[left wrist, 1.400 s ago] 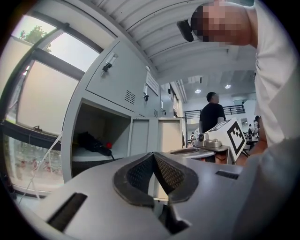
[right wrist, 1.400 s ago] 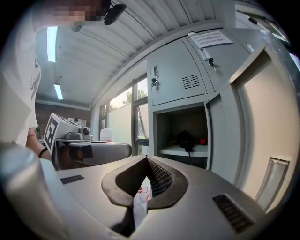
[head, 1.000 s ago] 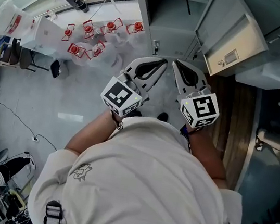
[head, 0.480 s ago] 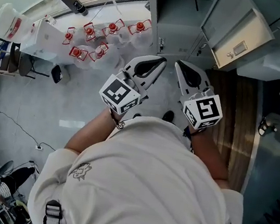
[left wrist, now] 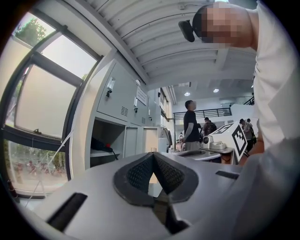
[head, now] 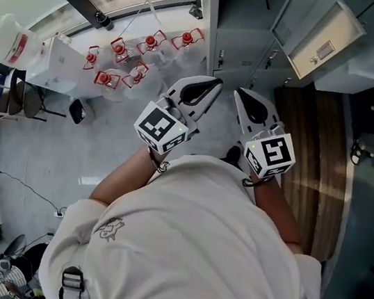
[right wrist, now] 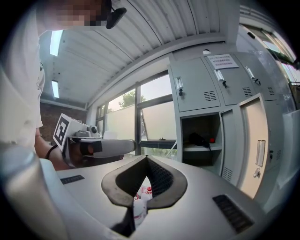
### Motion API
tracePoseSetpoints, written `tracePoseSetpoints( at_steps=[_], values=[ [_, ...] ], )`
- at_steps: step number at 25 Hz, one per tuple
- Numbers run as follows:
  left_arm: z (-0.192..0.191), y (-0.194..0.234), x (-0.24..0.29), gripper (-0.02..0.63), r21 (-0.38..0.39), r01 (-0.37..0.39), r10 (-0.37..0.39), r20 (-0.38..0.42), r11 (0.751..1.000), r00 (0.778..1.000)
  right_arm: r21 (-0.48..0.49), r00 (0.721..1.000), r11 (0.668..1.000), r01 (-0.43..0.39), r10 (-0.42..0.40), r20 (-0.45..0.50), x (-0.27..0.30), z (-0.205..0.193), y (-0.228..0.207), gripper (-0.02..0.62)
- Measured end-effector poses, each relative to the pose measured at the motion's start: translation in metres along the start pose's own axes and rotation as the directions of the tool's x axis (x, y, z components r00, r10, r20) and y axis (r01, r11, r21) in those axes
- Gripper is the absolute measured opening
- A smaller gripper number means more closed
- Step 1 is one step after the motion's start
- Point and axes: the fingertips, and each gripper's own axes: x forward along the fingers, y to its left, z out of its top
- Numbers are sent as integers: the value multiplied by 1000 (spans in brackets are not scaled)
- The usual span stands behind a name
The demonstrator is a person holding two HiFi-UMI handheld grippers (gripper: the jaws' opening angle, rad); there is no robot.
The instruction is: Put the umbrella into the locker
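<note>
Left gripper and right gripper both have jaws closed tip to tip, nothing between them. Umbrella lies on the shelf of the open locker compartment, ahead-right of my right gripper, well apart.

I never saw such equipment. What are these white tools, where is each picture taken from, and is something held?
A person holds two hand tools, the left gripper and the right gripper, each with two jaws. One picture comes from a camera on the person's head, looking down; the others from a camera on each gripper. Both grippers are shut and empty. A grey locker has one open compartment; a dark thing, perhaps the umbrella, lies on its shelf. Red-capped bottles stand on the floor.
</note>
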Motion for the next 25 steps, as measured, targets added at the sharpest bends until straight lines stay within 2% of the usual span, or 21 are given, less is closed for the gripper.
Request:
tracePoseSetpoints(
  at_steps=[4, 12, 25],
  values=[
    [-2, -7, -28, 12, 46, 38, -37, -18, 998, 999, -2, 1000, 1000, 28, -28, 2, -4, 1, 30, 40],
    [-8, -15, -71, 12, 24, 74, -74, -13, 997, 997, -1, 999, 999, 46, -46, -4, -5, -7, 76, 40],
    [-8, -8, -85, 12, -1, 60, -60, 5, 998, 998, -18, 1000, 1000, 19, -19, -3, 2, 0, 86, 40]
  ],
)
